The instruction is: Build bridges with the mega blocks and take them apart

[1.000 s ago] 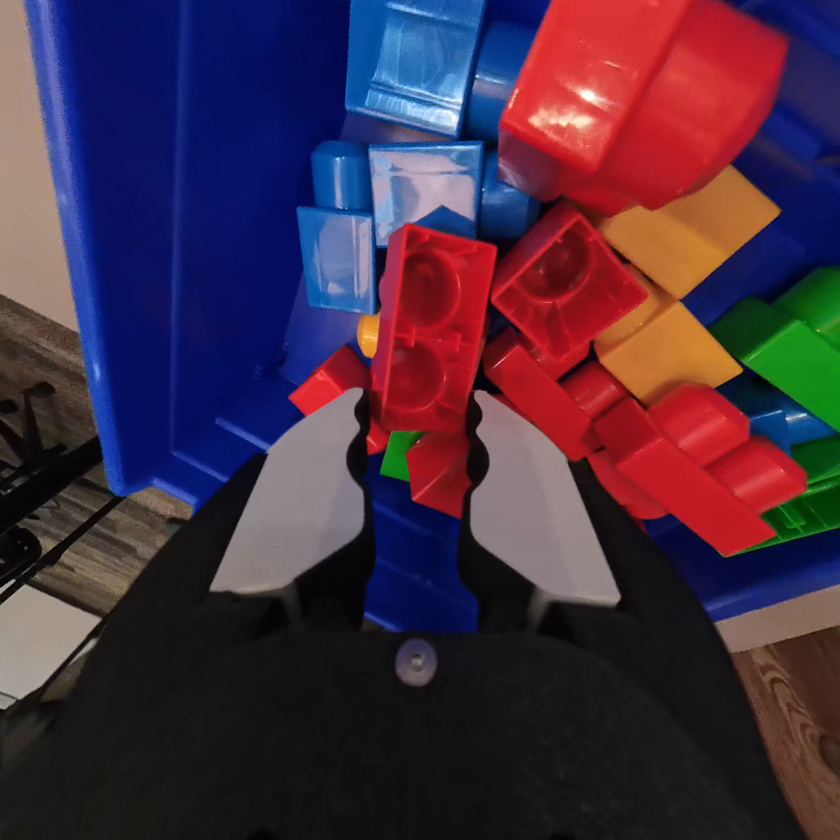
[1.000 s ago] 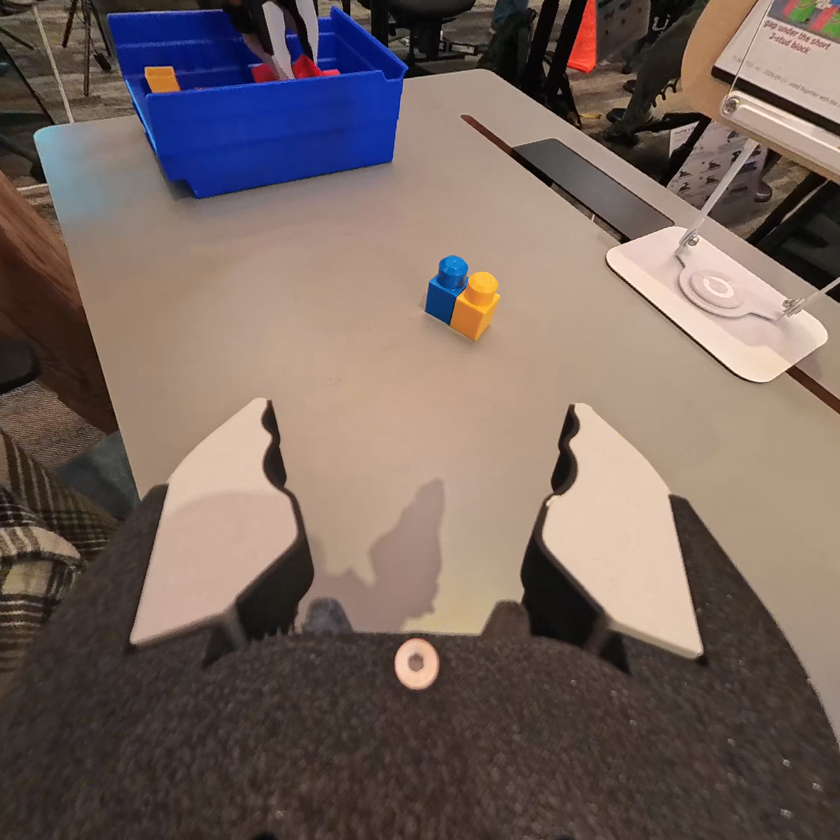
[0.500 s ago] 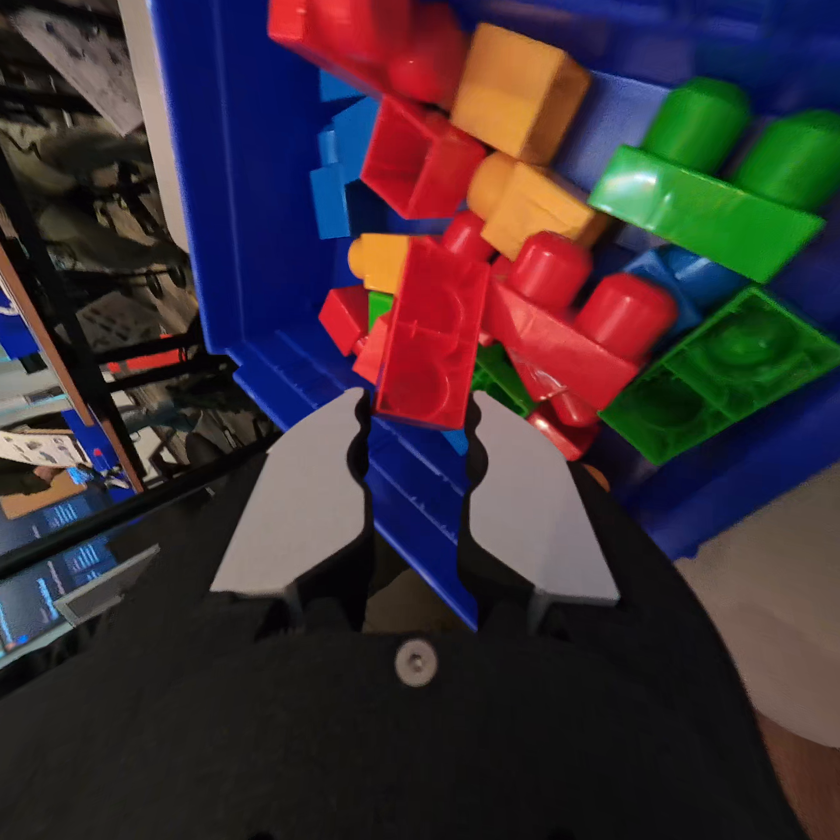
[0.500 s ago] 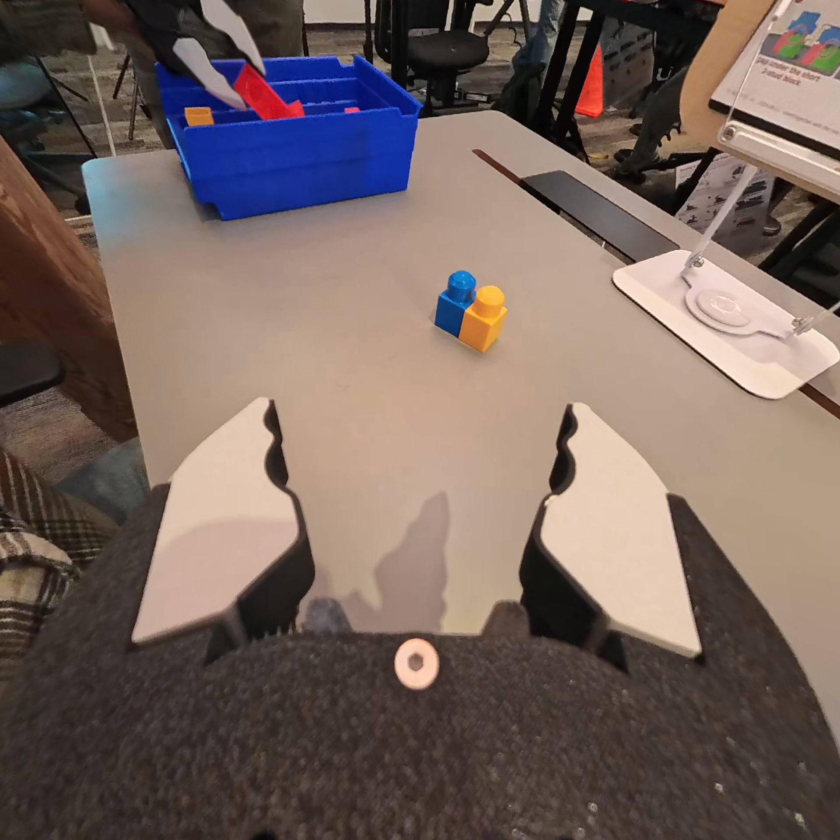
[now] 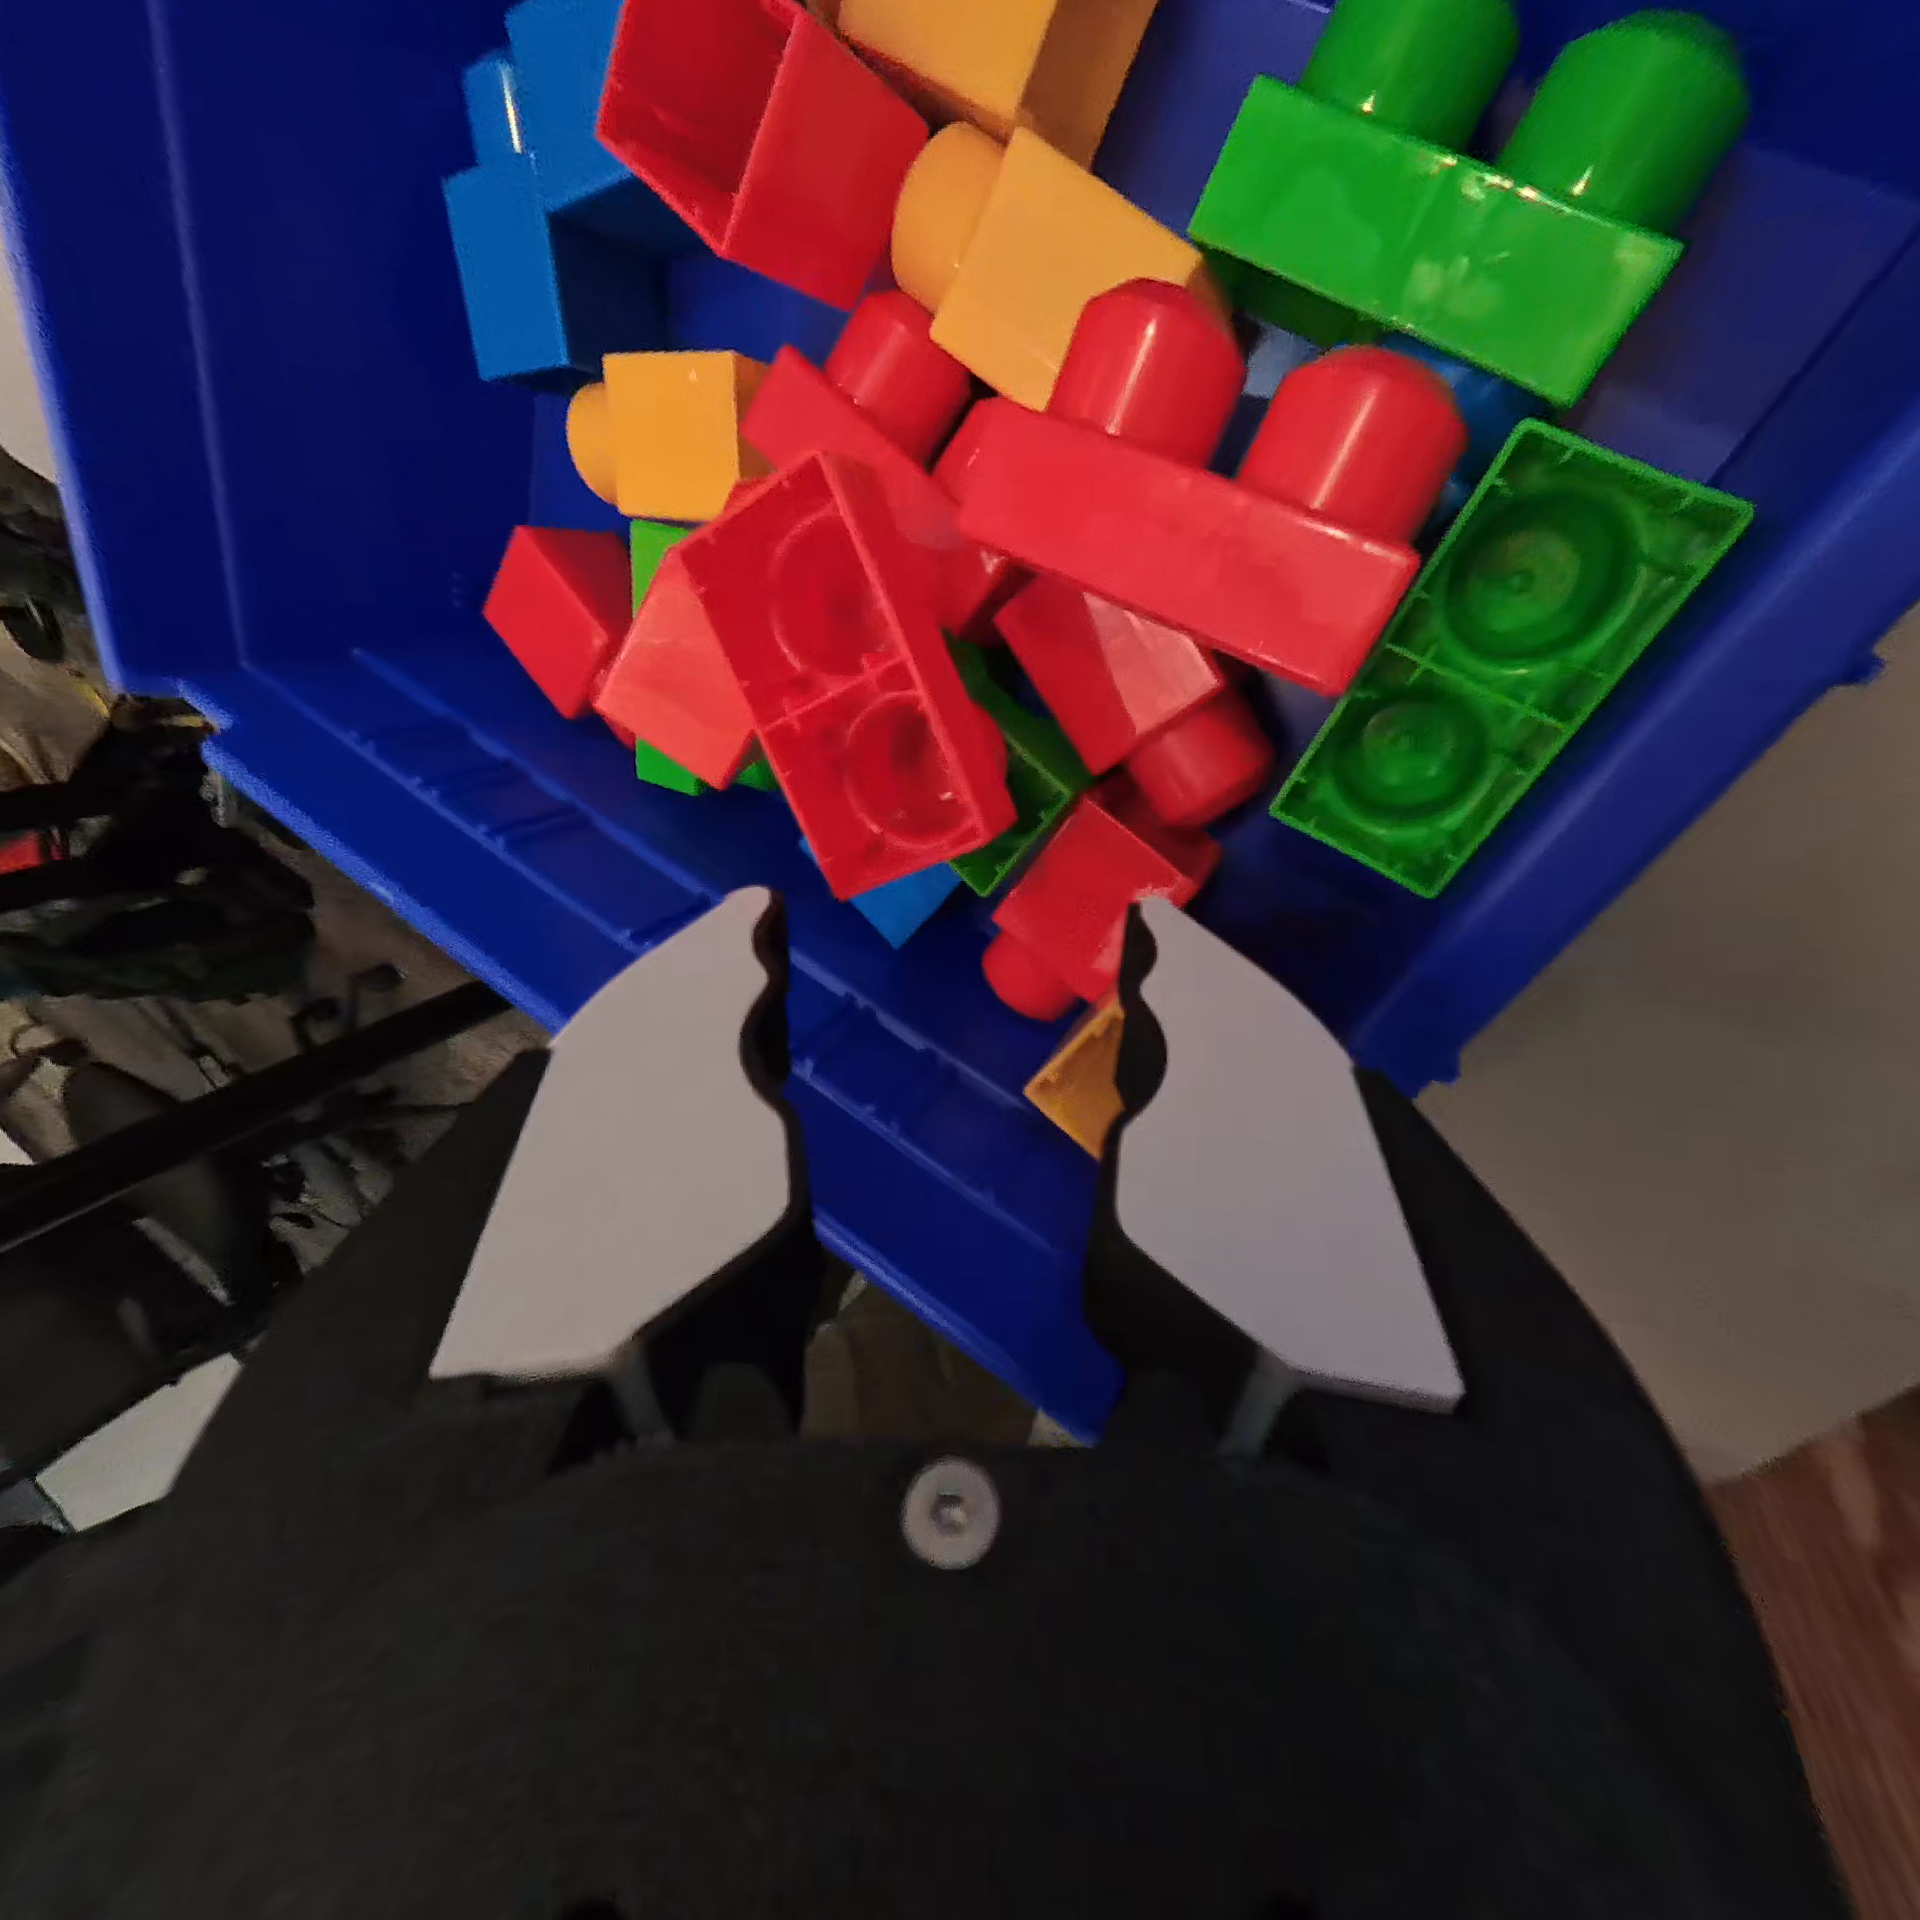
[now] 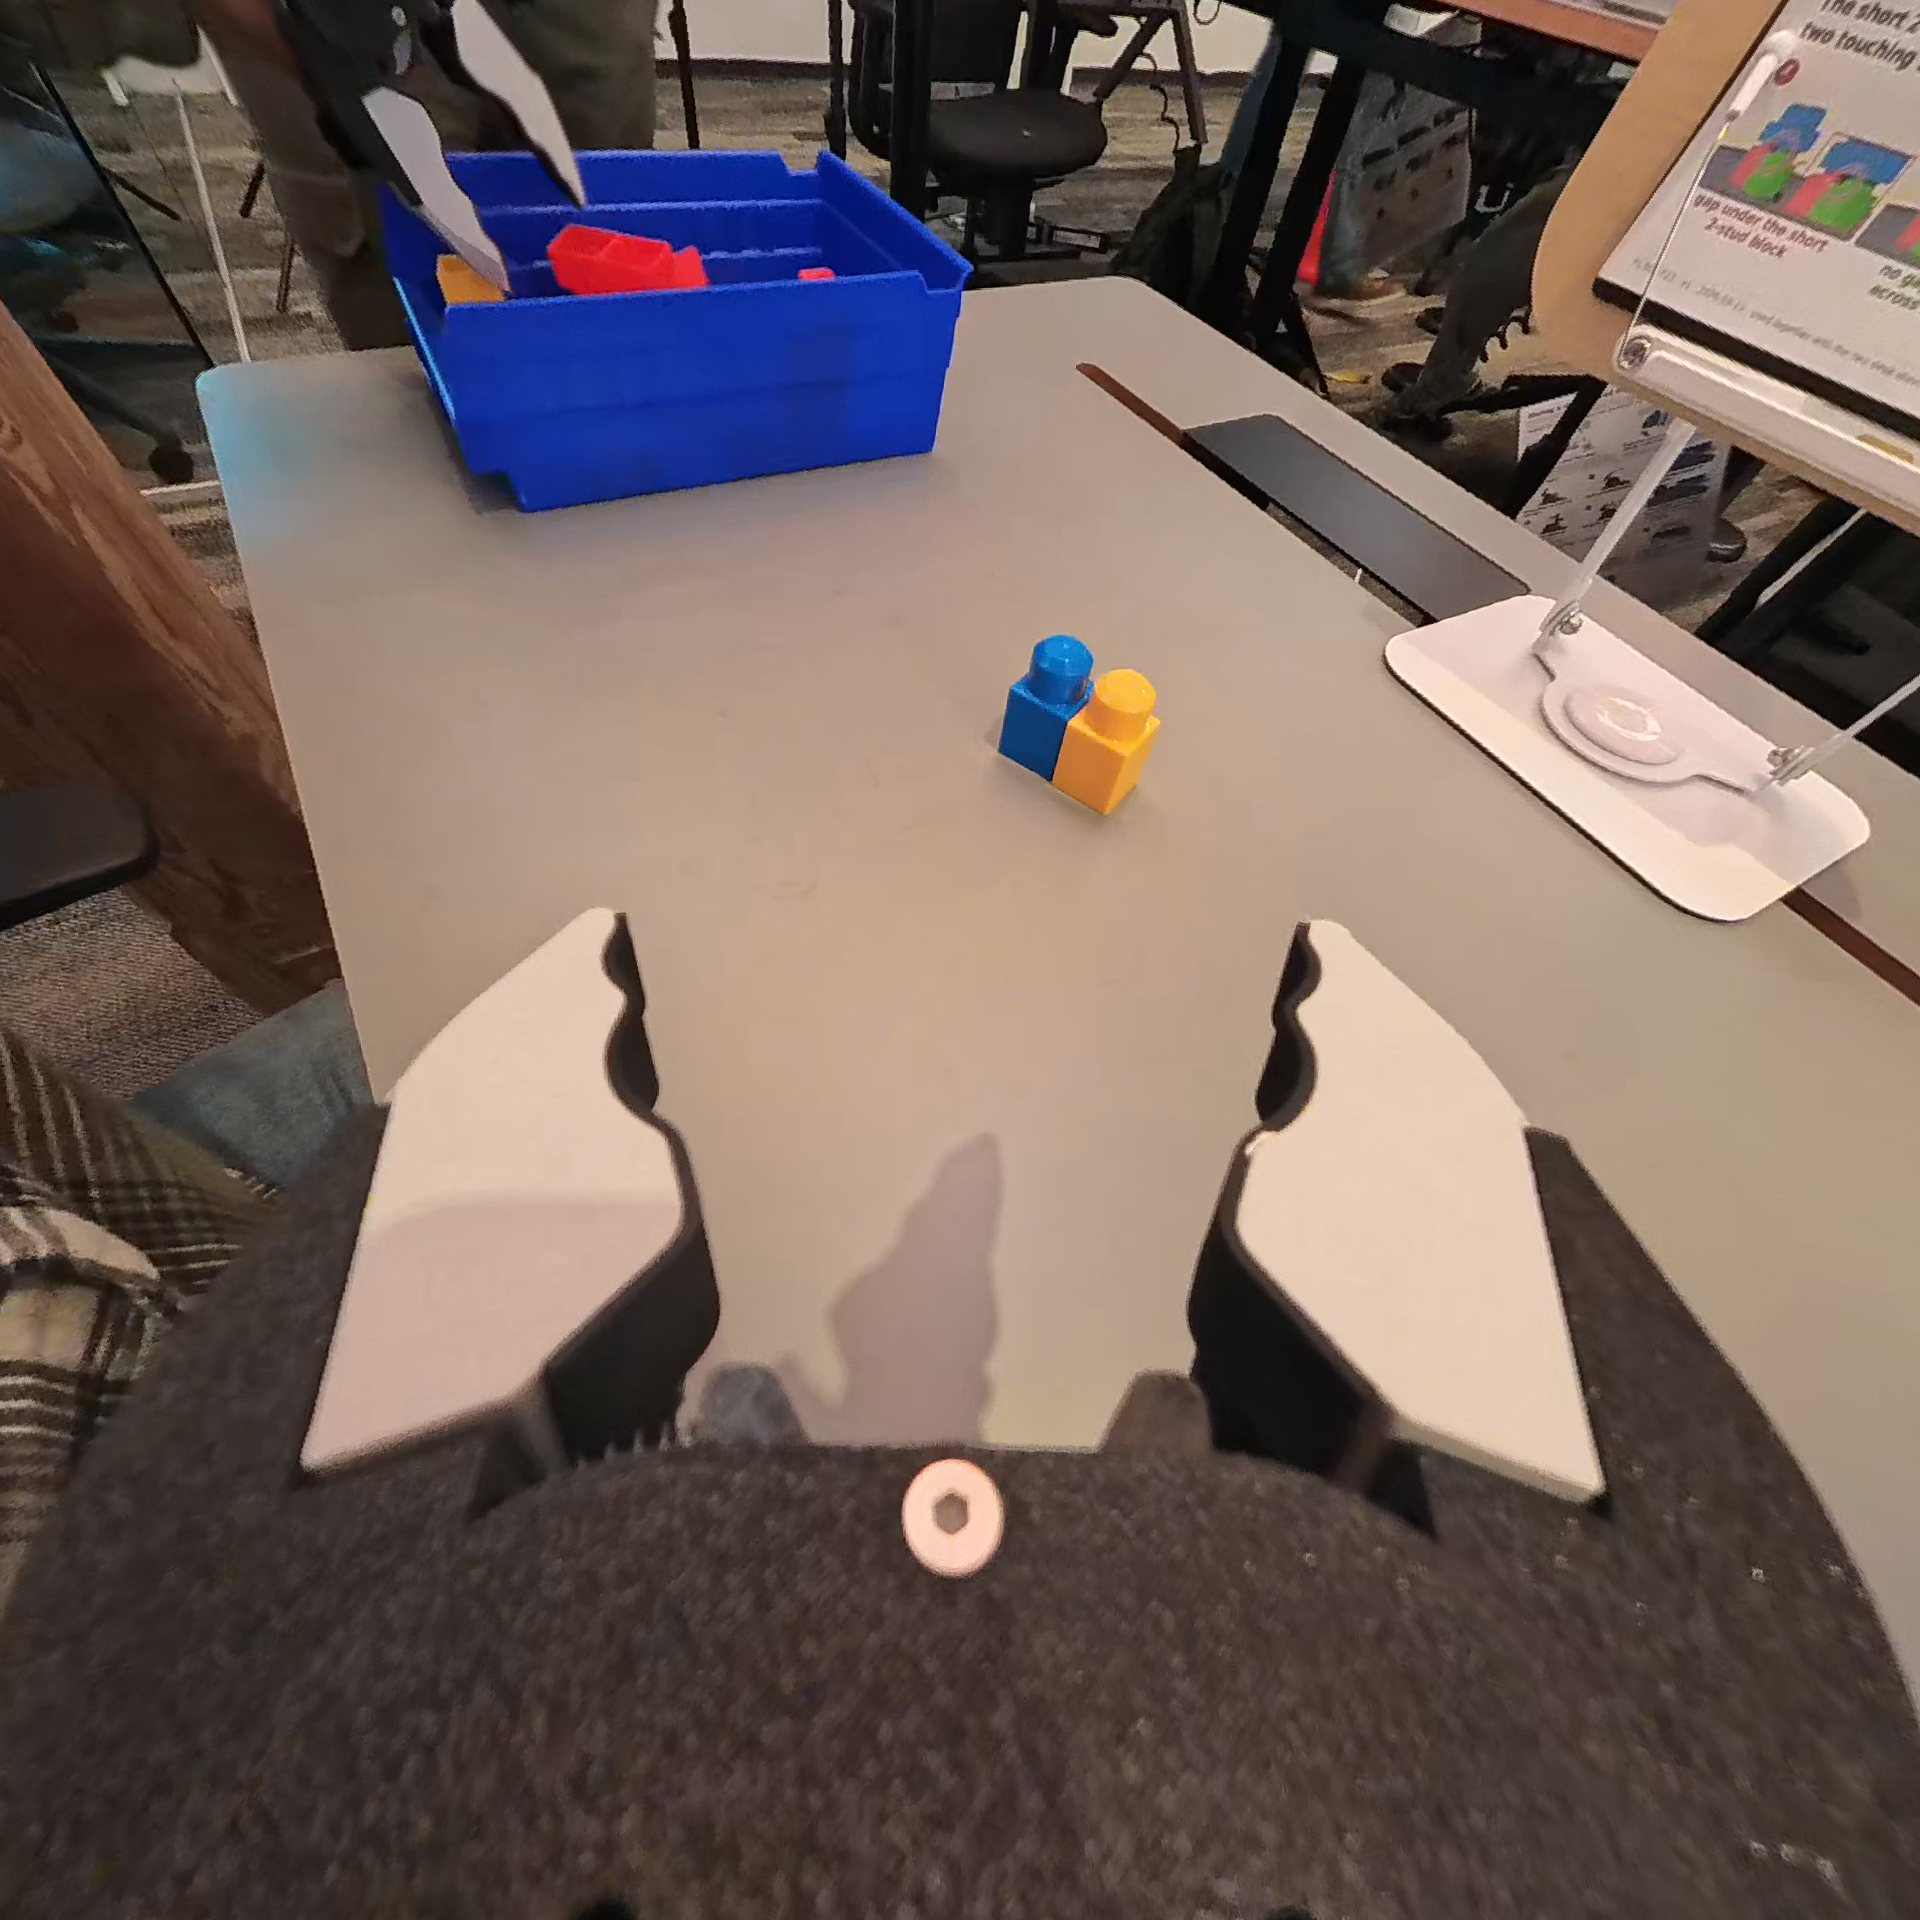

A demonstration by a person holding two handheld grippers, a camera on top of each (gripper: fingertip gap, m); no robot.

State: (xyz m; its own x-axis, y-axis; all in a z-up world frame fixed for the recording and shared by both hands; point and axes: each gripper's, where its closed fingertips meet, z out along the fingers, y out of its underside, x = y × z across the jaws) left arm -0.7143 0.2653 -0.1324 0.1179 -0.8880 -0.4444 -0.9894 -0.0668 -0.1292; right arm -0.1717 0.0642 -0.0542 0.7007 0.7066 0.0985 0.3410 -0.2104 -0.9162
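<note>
My left gripper (image 5: pixel 951 914) is open and empty over the near wall of the blue bin (image 5: pixel 260 416). Just beyond its fingertips a red two-stud block (image 5: pixel 852 675) lies hollow side up on a heap of red, green, yellow and blue blocks. In the right wrist view the left gripper (image 6: pixel 535 239) hangs over the bin (image 6: pixel 675 384) at the table's far left, above the red block (image 6: pixel 613 260). A blue one-stud block (image 6: pixel 1044 707) and a yellow one-stud block (image 6: pixel 1112 738) stand touching on the grey table (image 6: pixel 727 727). My right gripper (image 6: pixel 956 935) is open and empty, nearer than them.
A white document stand base (image 6: pixel 1621 769) sits at the table's right edge, holding a tilted instruction board (image 6: pixel 1766 208). A black strip (image 6: pixel 1340 520) lies behind it. A wooden panel (image 6: pixel 104 623) borders the table's left. Chairs and legs stand beyond the far edge.
My left gripper has opened and let go of the red two-stud block, which now lies tilted on the heap in the bin. The right gripper stays open and has barely moved.
</note>
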